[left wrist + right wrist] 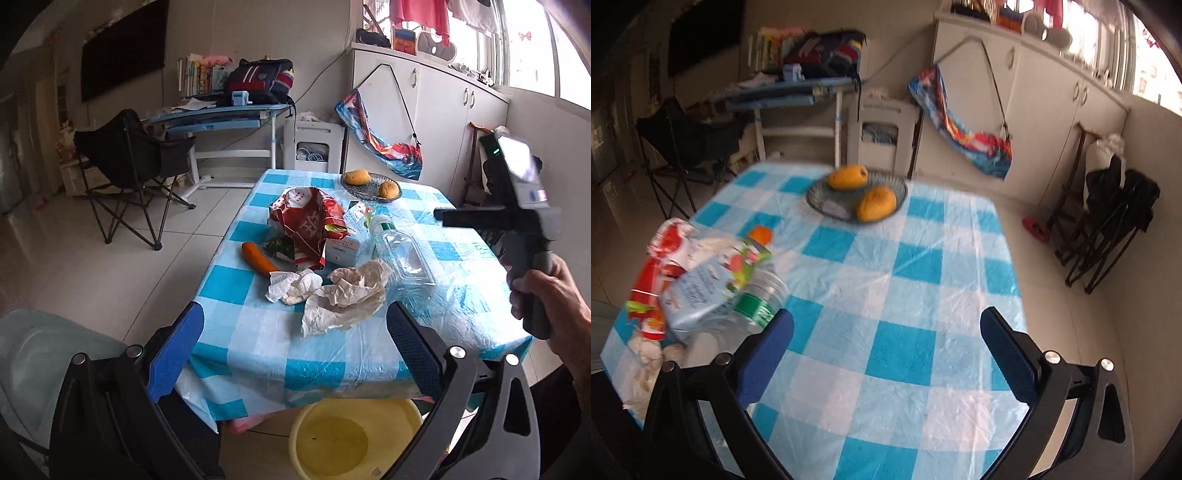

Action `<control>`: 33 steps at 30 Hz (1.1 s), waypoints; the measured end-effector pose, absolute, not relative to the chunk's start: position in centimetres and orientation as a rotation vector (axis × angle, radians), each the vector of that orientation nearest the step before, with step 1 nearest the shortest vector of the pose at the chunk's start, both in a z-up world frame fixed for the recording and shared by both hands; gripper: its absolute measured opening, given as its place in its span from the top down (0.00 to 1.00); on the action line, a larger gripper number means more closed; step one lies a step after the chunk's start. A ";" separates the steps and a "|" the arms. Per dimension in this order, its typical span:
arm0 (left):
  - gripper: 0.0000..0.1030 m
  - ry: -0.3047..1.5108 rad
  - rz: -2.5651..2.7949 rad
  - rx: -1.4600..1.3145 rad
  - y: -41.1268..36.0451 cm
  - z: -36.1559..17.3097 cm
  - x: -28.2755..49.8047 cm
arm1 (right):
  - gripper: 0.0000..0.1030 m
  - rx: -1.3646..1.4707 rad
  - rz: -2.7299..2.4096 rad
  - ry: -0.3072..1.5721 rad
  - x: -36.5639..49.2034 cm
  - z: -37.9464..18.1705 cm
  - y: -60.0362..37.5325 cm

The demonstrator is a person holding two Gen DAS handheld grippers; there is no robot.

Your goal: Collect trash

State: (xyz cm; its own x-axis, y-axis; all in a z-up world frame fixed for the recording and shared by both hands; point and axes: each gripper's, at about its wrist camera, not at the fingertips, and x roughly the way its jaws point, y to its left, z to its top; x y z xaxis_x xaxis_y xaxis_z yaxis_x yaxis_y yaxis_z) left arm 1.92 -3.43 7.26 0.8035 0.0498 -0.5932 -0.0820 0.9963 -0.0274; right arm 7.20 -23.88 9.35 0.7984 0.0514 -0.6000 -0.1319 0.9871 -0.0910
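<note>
Trash lies on the blue-checked table (258, 347): crumpled brown paper (347, 299), a white tissue wad (291, 286), a clear plastic bottle (402, 254) on its side, a red wrapper bag (310, 221) and a small carton (343, 247). My left gripper (295, 350) is open and empty, in front of the near table edge, above a yellow basin (354, 439). My right gripper (886, 354) is open and empty over the bare right part of the table (905, 295); the bottle (757, 299) and wrapper (661, 266) lie at its left. The right tool (517, 206) shows in the left wrist view.
A carrot (258, 256) lies left of the trash. A glass dish with two mangoes (371, 184) stands at the table's far side, also in the right wrist view (857, 195). A folding chair (129, 166), a desk (221, 118) and cabinets (443, 110) stand beyond.
</note>
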 end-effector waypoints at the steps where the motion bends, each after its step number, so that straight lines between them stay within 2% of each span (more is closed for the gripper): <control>1: 0.07 0.630 0.072 -0.056 -3.5 7.5 1.1 | 0.06 -0.127 0.114 0.544 4.5 11.0 -24.0; 4: 0.07 0.613 0.091 -0.061 -3.9 8.1 -1.3 | 0.06 -0.098 0.142 0.370 -3.0 11.9 -24.8; 8: 0.07 0.608 0.093 -0.030 -4.8 9.3 -3.7 | 0.06 -0.014 0.202 0.525 -4.9 9.8 -25.7; 12: 0.07 0.555 0.129 0.049 -5.7 11.2 -5.9 | 0.06 0.017 0.198 0.440 -7.9 11.1 -26.3; 17: 0.07 0.560 0.109 0.041 -5.7 11.8 -7.0 | 0.06 0.050 0.181 0.435 -11.5 10.3 -27.4; 33: 0.07 0.544 0.049 -0.066 -3.9 10.7 -7.0 | 0.06 -0.110 0.189 0.355 -13.5 8.3 -24.6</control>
